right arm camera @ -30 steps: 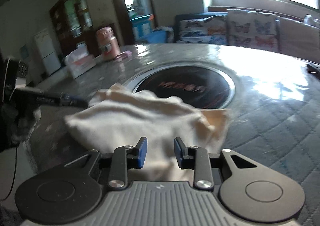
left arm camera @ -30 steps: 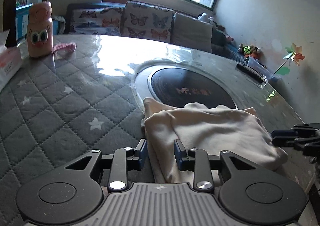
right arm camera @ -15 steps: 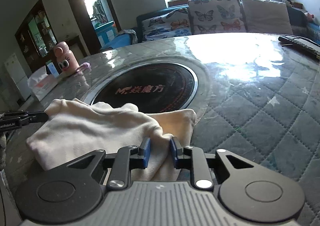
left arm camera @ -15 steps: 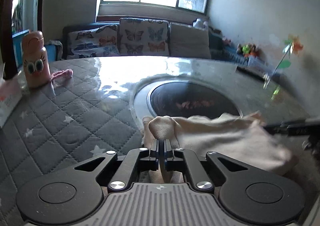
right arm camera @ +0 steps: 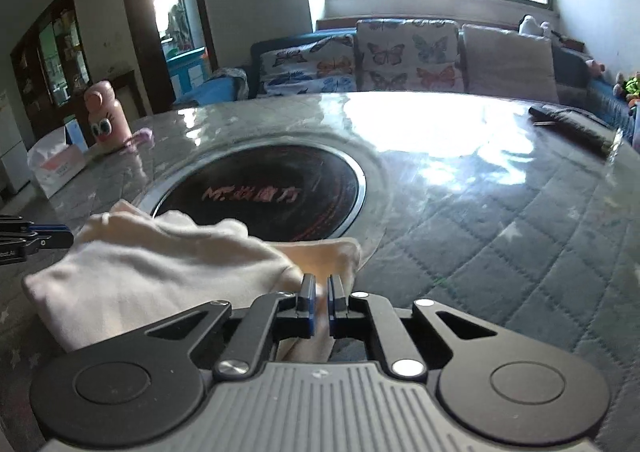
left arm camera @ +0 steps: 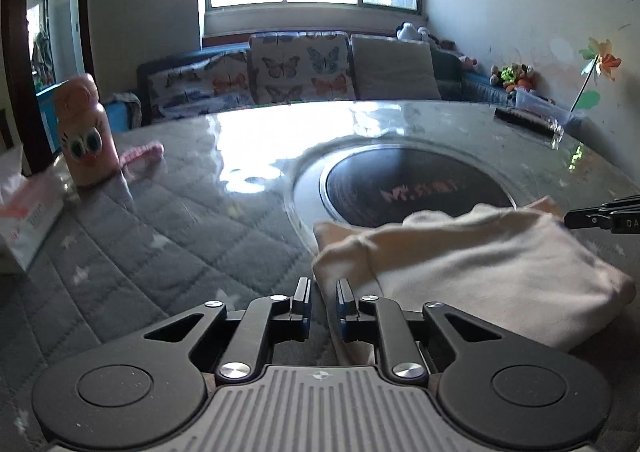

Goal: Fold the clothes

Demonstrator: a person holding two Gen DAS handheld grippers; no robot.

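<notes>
— Seen on the table?
— Cream garment (left arm camera: 476, 264), soft knit, bunched into a loose, thick bundle with rounded folds.
— Lying where?
— Flat on the grey quilted cover, near the front edge, far edge overlapping the steel ring of the round black inset.
— Shape in the right wrist view?
— Same garment (right arm camera: 160, 272), wider at the left, tapering to a peach-lit corner at the right. Unevenly folded, top layers rumpled.

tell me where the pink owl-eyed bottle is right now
The pink bottle stands at the far left of the table in both wrist views, beside a white tissue pack and well away from the cream garment.
</notes>
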